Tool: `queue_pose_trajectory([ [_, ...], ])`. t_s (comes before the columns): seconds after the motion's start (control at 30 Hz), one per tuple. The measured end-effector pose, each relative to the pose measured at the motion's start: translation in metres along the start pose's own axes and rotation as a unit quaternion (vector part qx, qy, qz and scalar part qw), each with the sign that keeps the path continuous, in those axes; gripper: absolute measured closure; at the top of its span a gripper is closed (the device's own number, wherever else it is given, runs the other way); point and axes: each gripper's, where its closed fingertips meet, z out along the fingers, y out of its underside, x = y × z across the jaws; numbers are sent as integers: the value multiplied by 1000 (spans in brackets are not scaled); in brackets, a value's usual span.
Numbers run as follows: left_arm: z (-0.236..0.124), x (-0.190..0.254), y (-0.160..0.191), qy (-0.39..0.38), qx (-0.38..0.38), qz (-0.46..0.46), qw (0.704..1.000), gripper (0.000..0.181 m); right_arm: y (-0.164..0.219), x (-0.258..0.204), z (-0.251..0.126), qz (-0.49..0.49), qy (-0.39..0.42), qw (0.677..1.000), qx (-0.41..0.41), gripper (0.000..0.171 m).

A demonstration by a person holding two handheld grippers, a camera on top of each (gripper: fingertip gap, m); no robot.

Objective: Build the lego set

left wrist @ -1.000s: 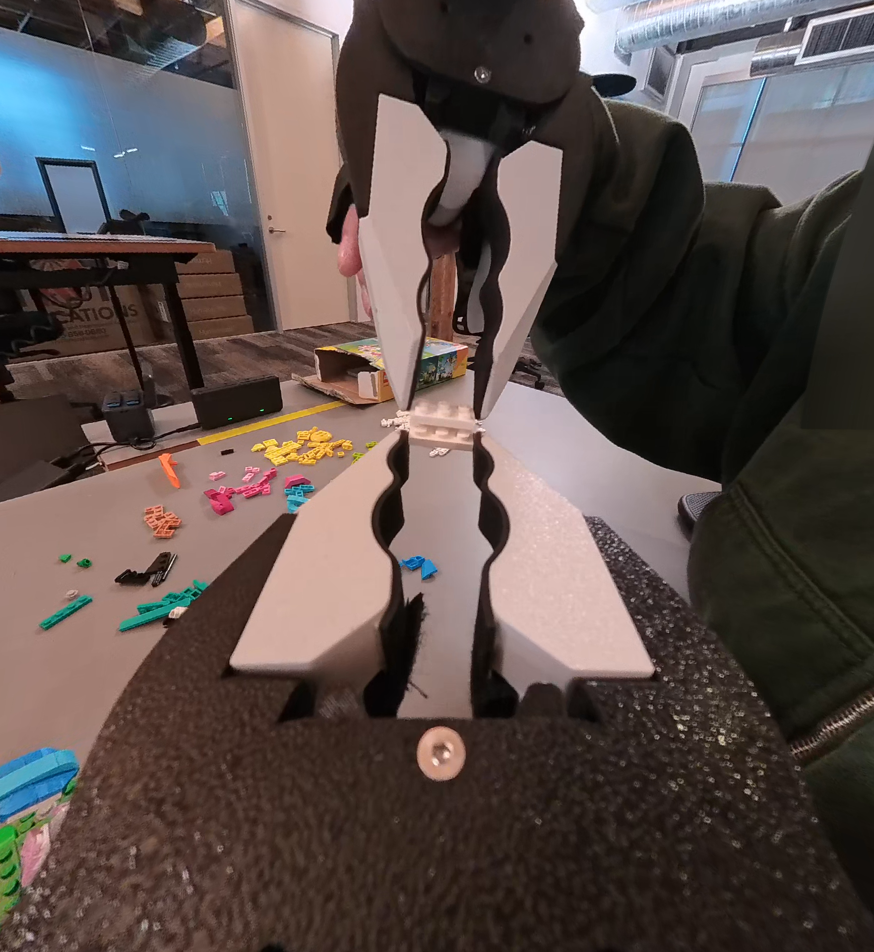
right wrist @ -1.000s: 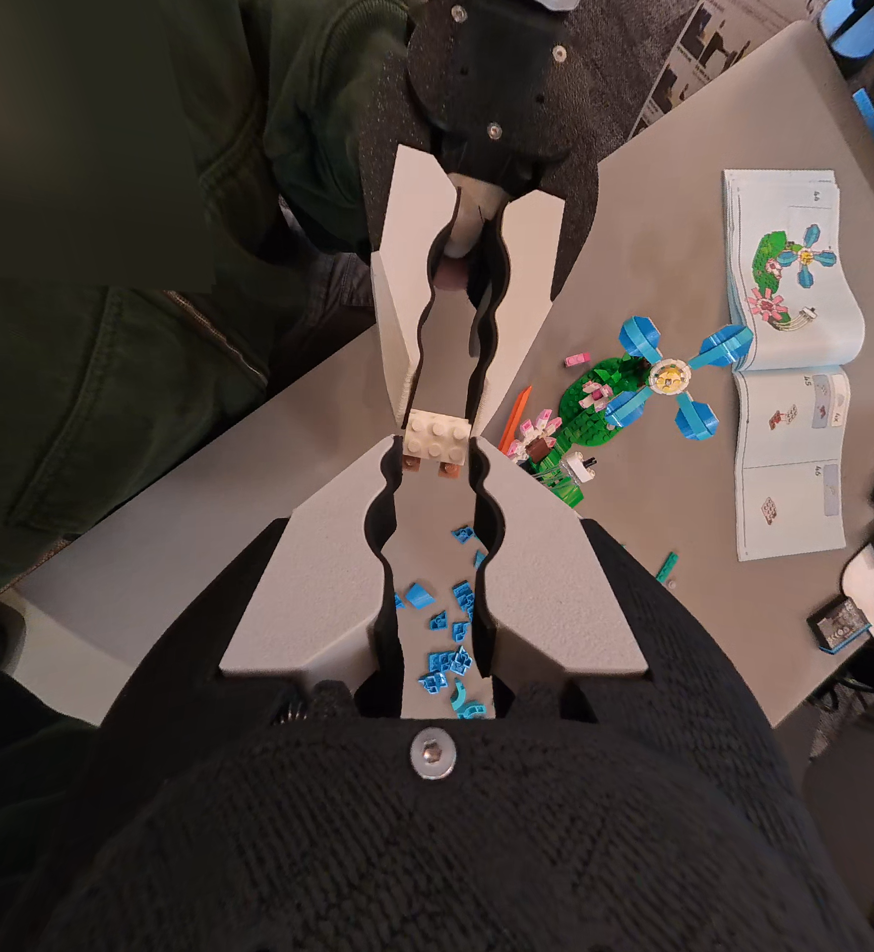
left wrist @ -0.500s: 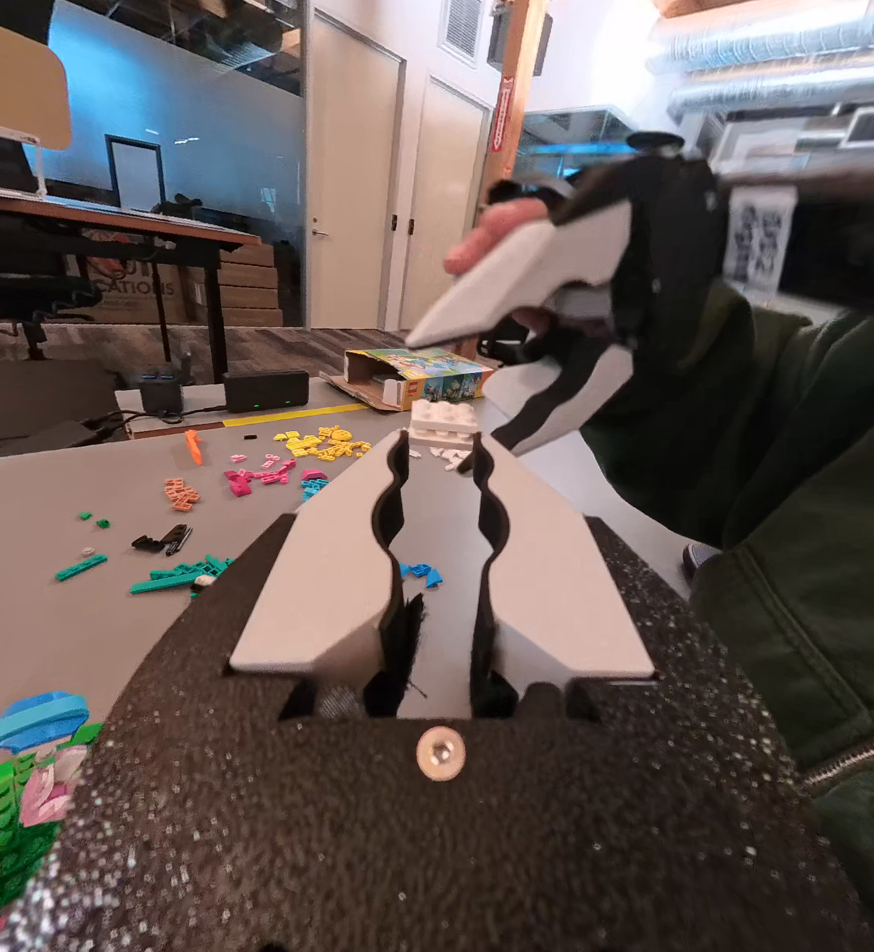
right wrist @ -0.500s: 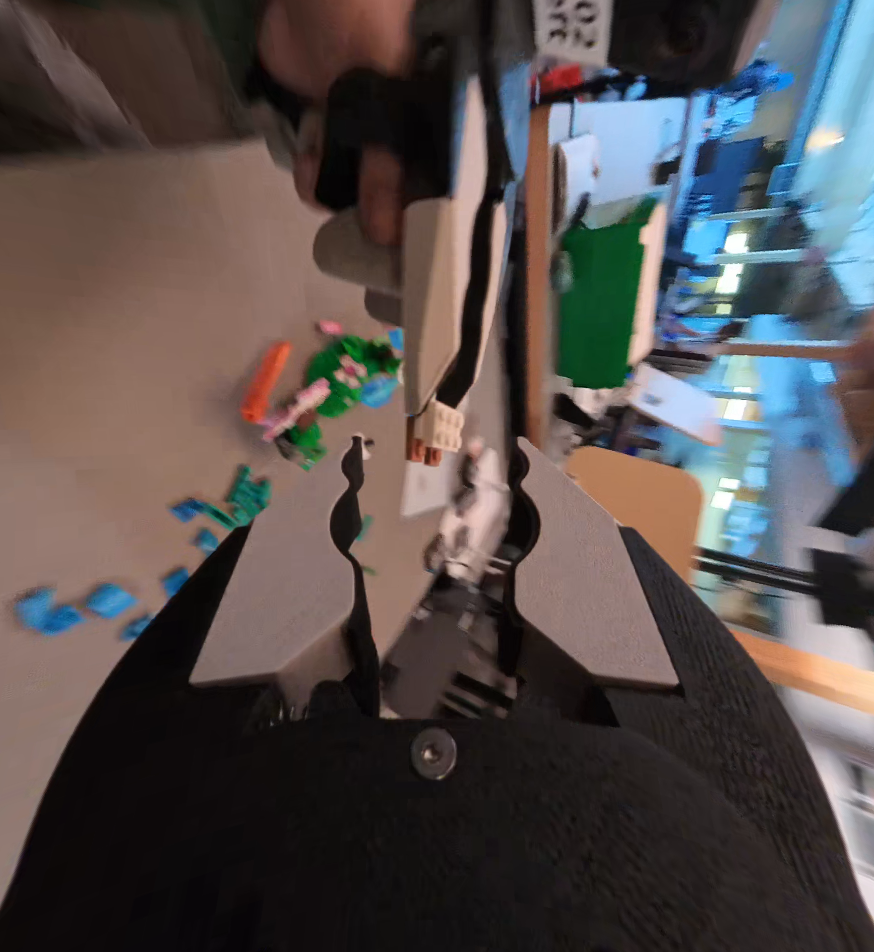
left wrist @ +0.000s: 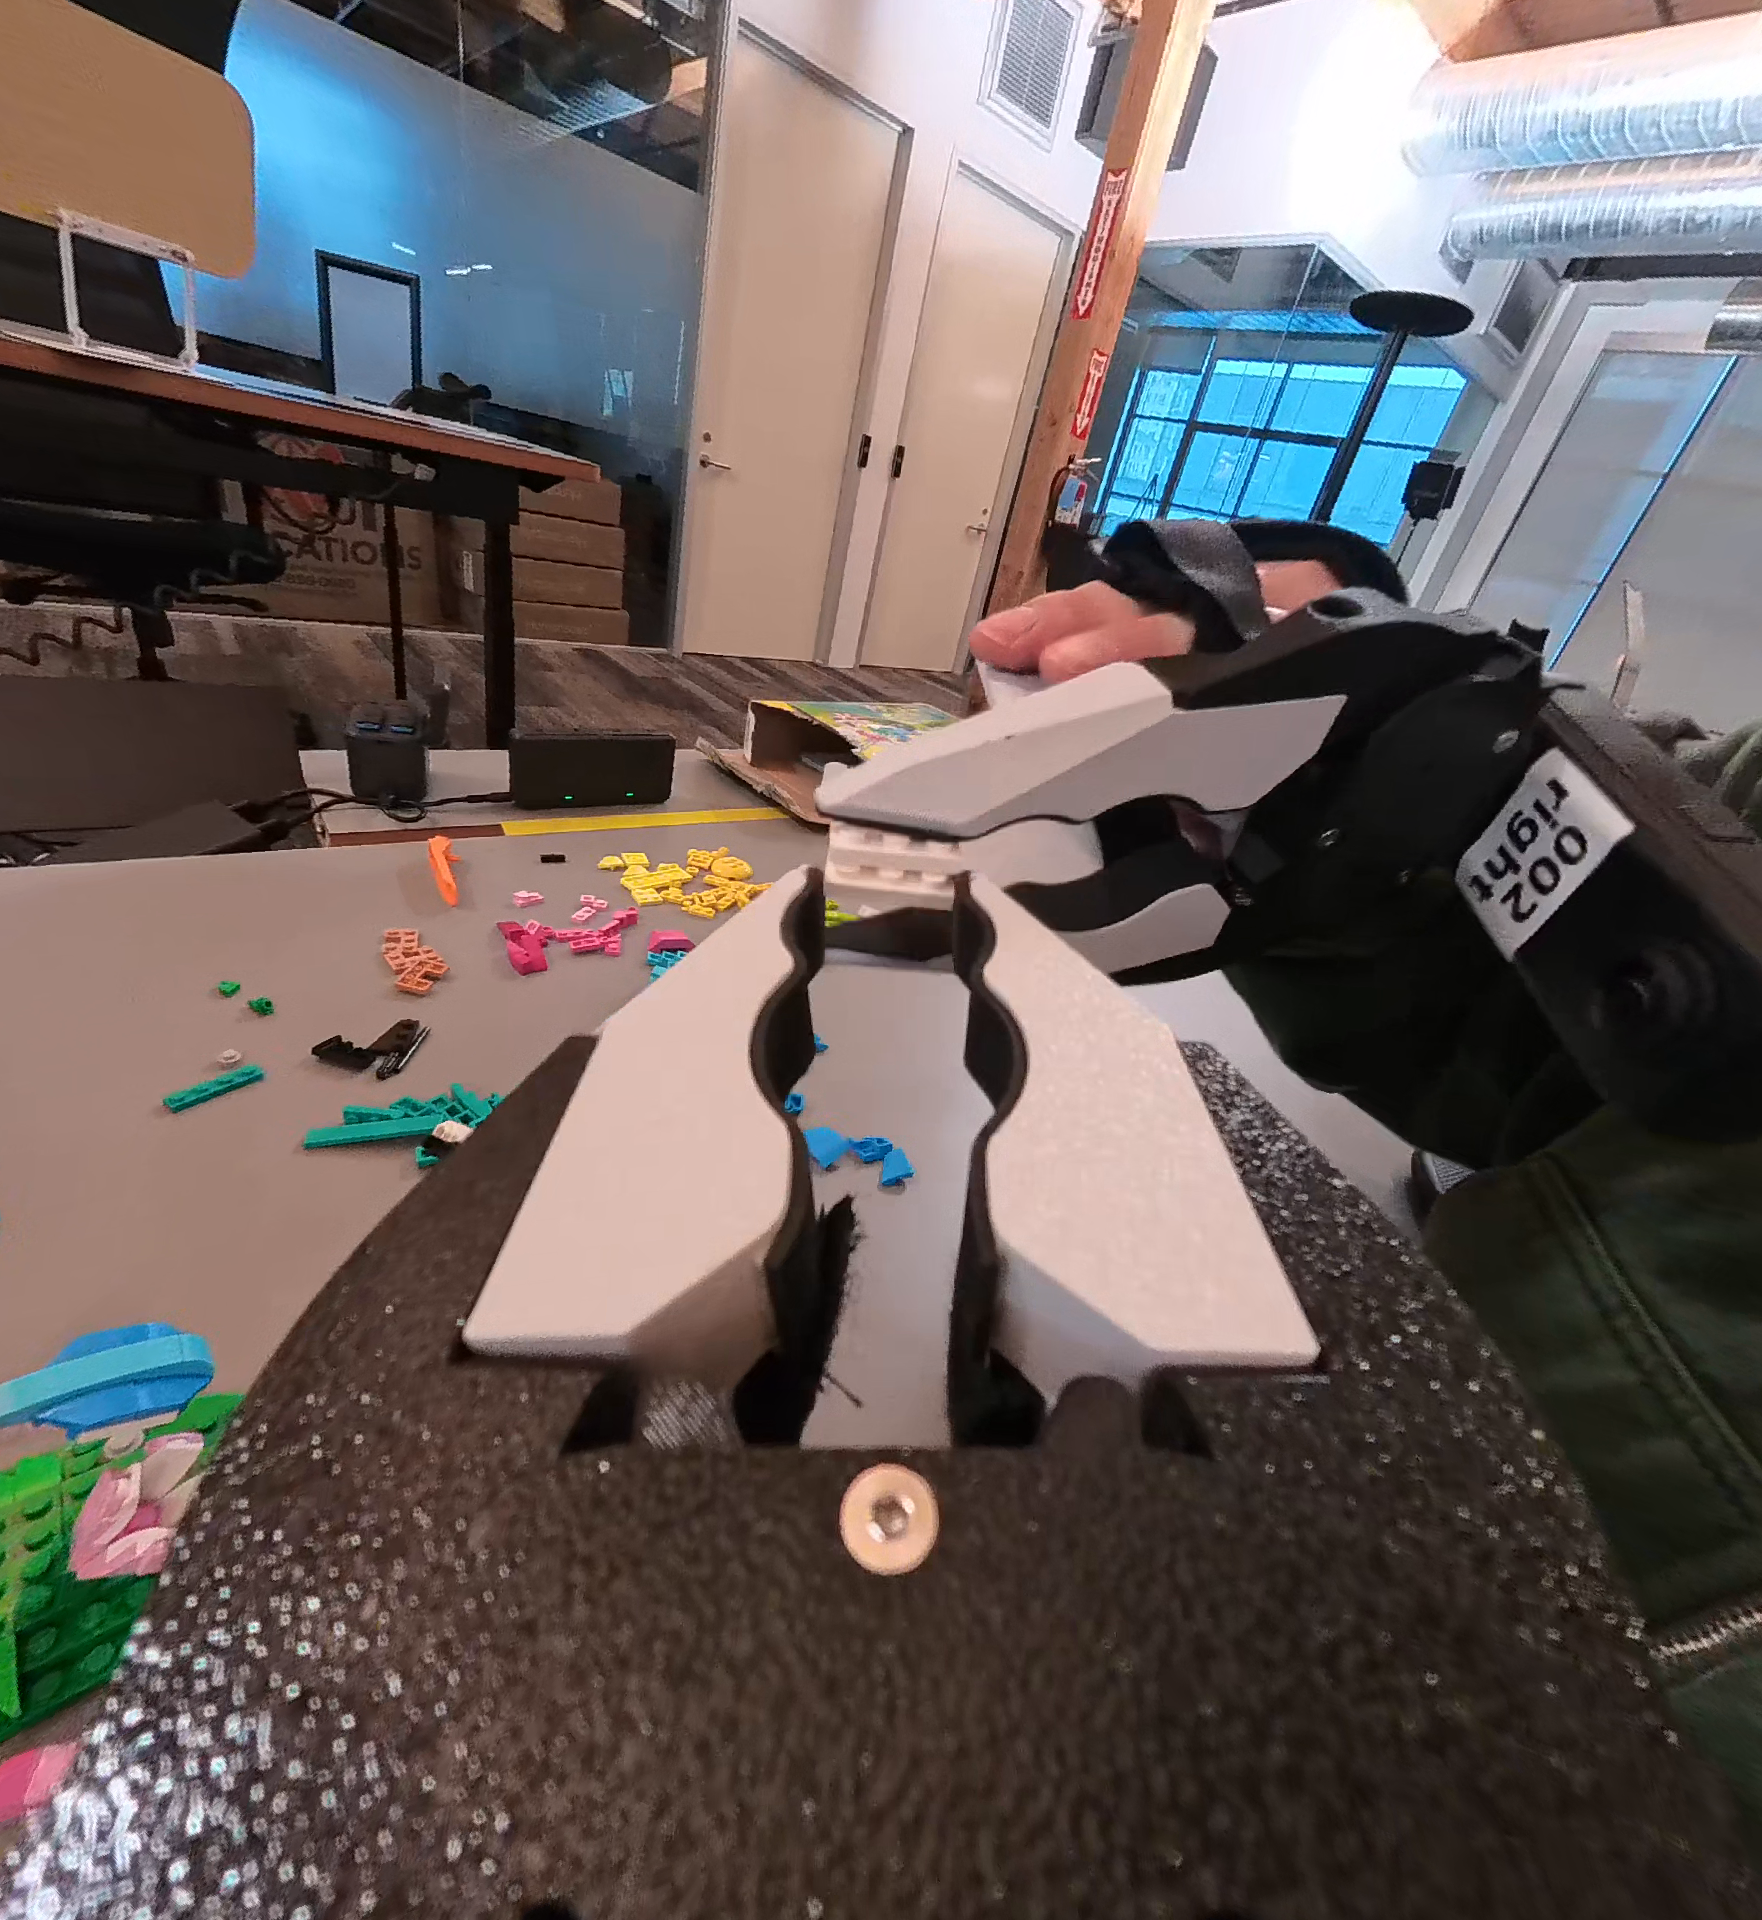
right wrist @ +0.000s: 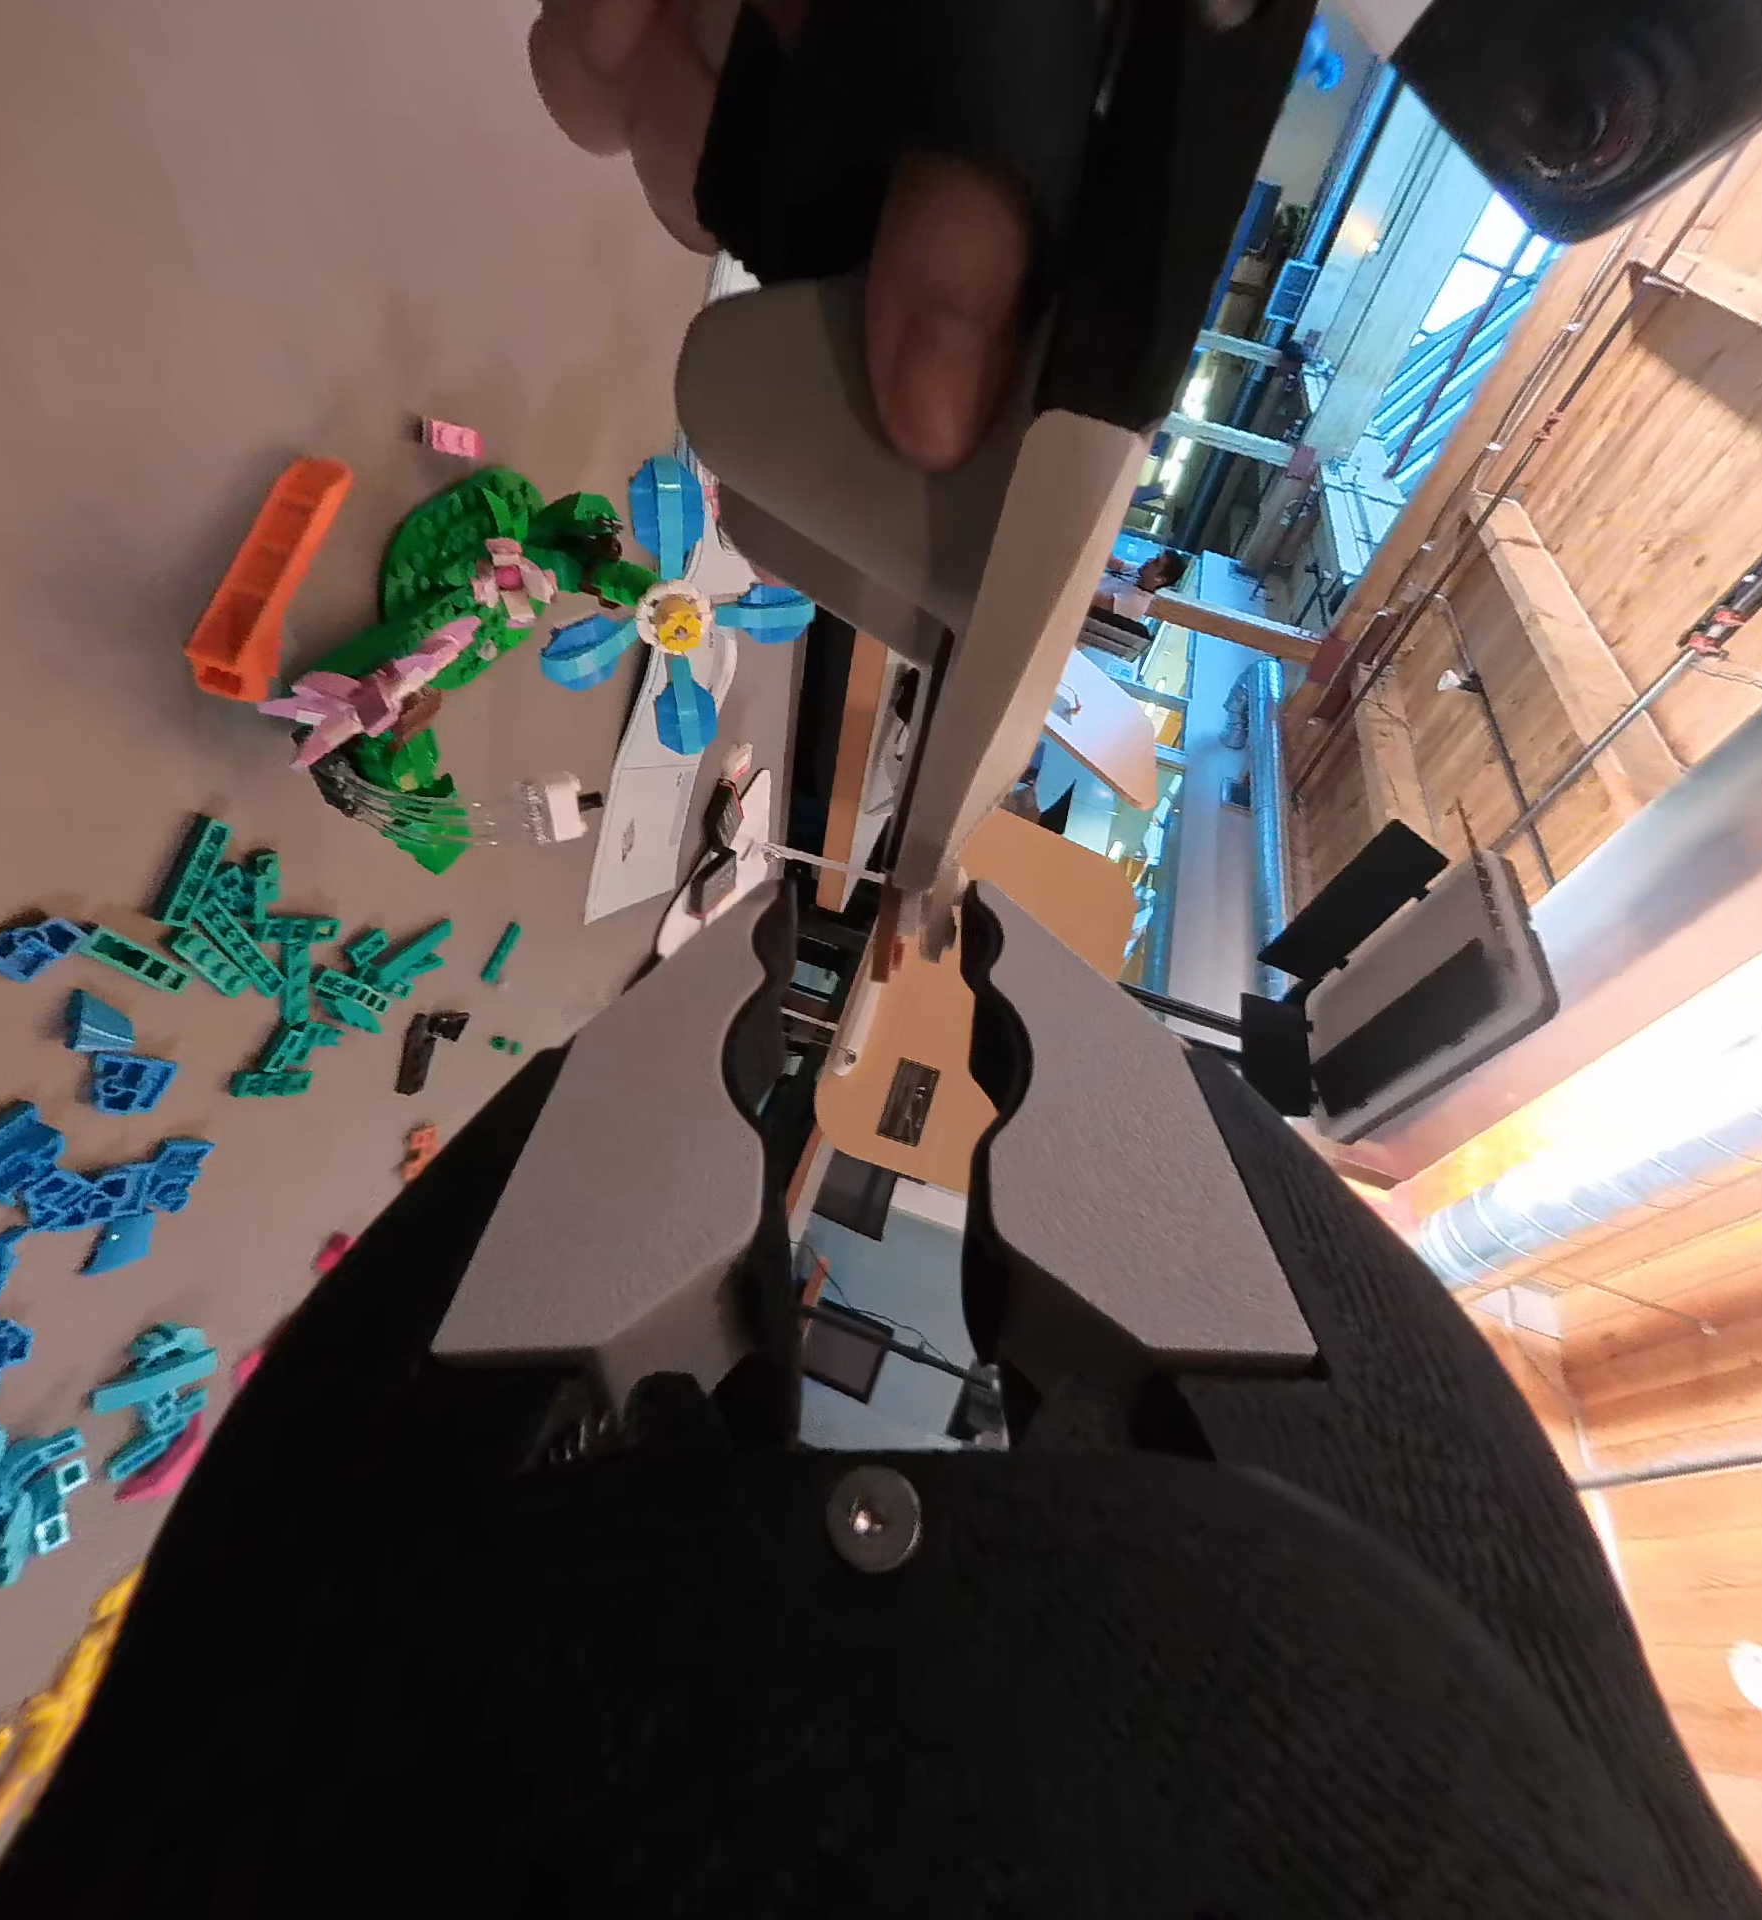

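Observation:
My left gripper [left wrist: 887,883] is shut on a small white brick assembly [left wrist: 892,868] and holds it above the grey table. Brown pieces [right wrist: 882,951] sit on its underside. My right gripper [left wrist: 856,873] comes in from the right, rolled on its side. Its upper finger lies on the brick's studs and its lower finger is underneath. In the right wrist view my right gripper [right wrist: 877,909] straddles the brick [right wrist: 934,925]: one finger is against it, and a gap shows at the other. The left gripper [right wrist: 924,883] appears there edge-on.
A green flower model with blue petals [right wrist: 503,613] and an orange brick separator [right wrist: 264,582] lie on the table [left wrist: 129,987]. Loose piles lie around: teal [right wrist: 253,977], blue [right wrist: 56,1174], yellow [left wrist: 679,878], pink [left wrist: 565,935]. An instruction booklet [right wrist: 669,790] and an open box [left wrist: 835,727] lie farther off.
My right gripper let go of the white brick, rolled onto its side and came back with its jaws above and below it. My left gripper kept its hold.

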Motion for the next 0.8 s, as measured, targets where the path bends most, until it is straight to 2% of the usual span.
queue_pose_trajectory([
  [0.17,2,-1,3,-4,-7,-1,1000,159,5,2,-1,-31,15,999,-14,155],
  [0.5,4,-2,6,-11,-10,-10,1000,159,9,4,-2,-46,14,998,-49,162],
  [0.8,8,-5,17,-21,-38,-15,999,159,11,-6,-1,-120,-1,991,-59,163],
])
